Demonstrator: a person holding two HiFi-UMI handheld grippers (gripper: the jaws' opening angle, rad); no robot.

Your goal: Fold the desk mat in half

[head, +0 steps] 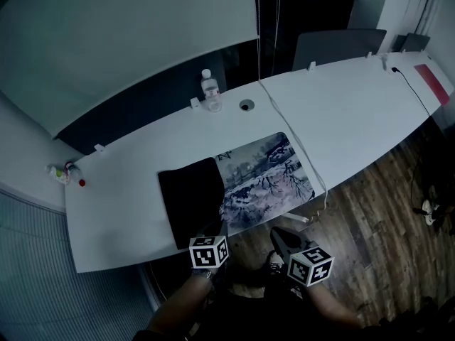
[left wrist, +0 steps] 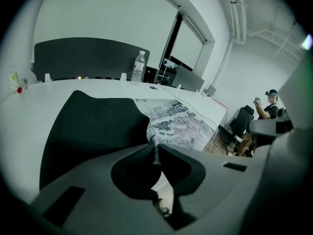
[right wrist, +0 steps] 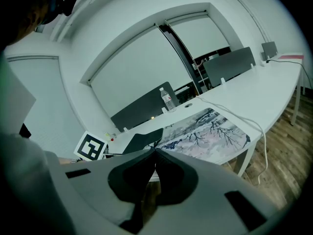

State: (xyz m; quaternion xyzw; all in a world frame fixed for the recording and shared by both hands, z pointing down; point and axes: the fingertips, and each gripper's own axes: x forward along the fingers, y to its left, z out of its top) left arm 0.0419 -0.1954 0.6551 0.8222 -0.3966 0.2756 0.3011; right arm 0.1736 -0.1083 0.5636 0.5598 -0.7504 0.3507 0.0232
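Here the mat (head: 264, 175) lies mid-frame along the near edge of the desk (head: 121, 190), its left part turned so the black underside (head: 190, 199) faces up beside the printed part. At lower centre the left gripper (head: 216, 227) has its jaws closed on the mat's near edge. Just right of it, off the desk, the right gripper (head: 279, 237) has its jaws pressed together on nothing.

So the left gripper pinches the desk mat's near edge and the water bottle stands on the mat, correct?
No, the water bottle stands on the bare white desk behind the desk mat, apart from it; the head view shows this. The left gripper does pinch the mat's near edge.
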